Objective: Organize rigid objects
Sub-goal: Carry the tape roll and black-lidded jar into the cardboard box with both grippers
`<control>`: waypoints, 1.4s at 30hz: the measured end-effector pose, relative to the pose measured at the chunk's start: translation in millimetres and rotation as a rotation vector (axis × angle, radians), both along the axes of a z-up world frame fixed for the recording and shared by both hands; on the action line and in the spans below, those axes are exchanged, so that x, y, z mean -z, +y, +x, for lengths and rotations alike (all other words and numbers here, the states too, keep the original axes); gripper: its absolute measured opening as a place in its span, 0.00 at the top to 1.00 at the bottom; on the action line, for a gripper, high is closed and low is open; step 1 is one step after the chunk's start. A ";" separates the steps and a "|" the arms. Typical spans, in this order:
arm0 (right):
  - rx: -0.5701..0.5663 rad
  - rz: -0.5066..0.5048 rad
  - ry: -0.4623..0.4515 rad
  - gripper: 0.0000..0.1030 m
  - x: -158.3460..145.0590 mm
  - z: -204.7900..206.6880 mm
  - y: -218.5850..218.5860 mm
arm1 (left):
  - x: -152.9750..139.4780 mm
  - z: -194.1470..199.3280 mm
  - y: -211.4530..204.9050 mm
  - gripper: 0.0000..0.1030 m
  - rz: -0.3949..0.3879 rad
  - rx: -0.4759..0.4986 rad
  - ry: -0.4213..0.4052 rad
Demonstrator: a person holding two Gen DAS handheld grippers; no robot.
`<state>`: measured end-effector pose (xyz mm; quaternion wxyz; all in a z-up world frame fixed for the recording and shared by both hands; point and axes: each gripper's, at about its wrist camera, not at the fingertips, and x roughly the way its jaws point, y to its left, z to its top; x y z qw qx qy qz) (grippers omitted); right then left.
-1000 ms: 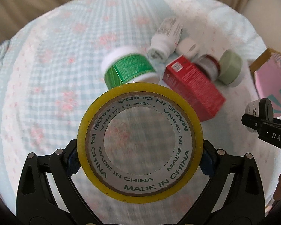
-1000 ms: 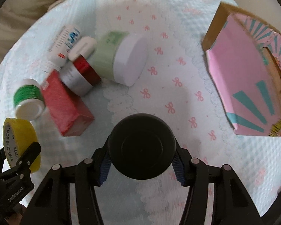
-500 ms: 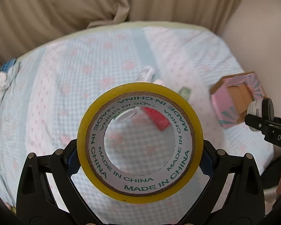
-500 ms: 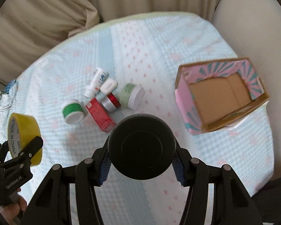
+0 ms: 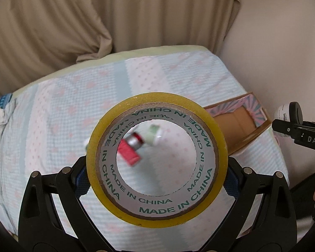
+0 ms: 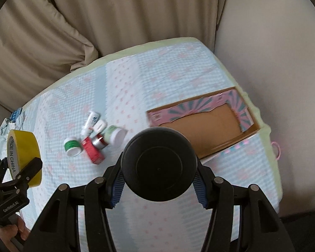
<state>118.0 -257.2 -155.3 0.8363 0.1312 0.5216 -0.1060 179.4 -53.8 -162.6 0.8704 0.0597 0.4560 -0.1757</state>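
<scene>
My left gripper (image 5: 156,177) is shut on a yellow roll of tape (image 5: 107,138), held high above the bed; it also shows at the left of the right wrist view (image 6: 24,147). My right gripper (image 6: 158,180) is shut on a black-lidded jar (image 6: 158,166), also held high; it shows at the right edge of the left wrist view (image 5: 292,115). An open pink and teal cardboard box (image 6: 203,126) lies on the bed at the right. A pile of a red box (image 6: 93,148), a green-labelled jar (image 6: 72,146), a pale green jar (image 6: 114,134) and a white bottle (image 6: 91,118) lies left of it.
The bed has a light blue and pink patterned cover (image 6: 168,73). Beige curtains (image 6: 115,10) hang behind it and a plain wall (image 6: 273,42) stands at the right. A person's hand (image 6: 21,231) holds the left gripper's handle.
Both grippers have risen far above the bed and pulled back, each keeping its object. The pile and the box now look small and distant.
</scene>
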 end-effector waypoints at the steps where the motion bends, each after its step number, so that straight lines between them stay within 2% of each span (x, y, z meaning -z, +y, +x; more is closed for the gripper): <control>1: -0.007 0.000 0.002 0.49 0.0 1.0 -16.0 | -0.5 -1.5 -14.7 0.06 -0.005 -0.003 0.002; 5: -0.025 0.004 0.011 0.49 4.1 5.2 -74.2 | 7.1 -2.4 -78.7 0.06 -0.012 0.008 0.031; 10: -0.033 -0.014 0.049 0.49 20.9 16.5 -140.9 | 31.0 6.3 -151.1 0.06 -0.008 0.025 0.077; 14: -0.034 -0.001 0.086 0.49 37.7 27.2 -181.2 | 51.8 20.2 -189.3 0.06 0.023 0.045 0.116; 19: -0.028 0.030 0.137 0.49 72.0 46.3 -216.1 | 94.6 43.0 -235.0 0.06 0.088 0.094 0.182; 25: -0.025 0.066 0.193 0.49 118.6 68.2 -233.8 | 158.0 68.2 -277.5 0.06 0.169 0.143 0.268; 33: -0.032 0.140 0.331 0.49 192.9 99.2 -237.9 | 238.7 94.4 -304.6 0.06 0.265 0.177 0.410; 37: -0.034 0.162 0.374 0.49 219.4 104.2 -235.7 | 258.4 96.6 -308.3 0.06 0.297 0.178 0.445; 42: -0.040 0.175 0.380 0.49 230.4 109.8 -238.3 | 261.9 96.3 -316.6 0.06 0.326 0.203 0.434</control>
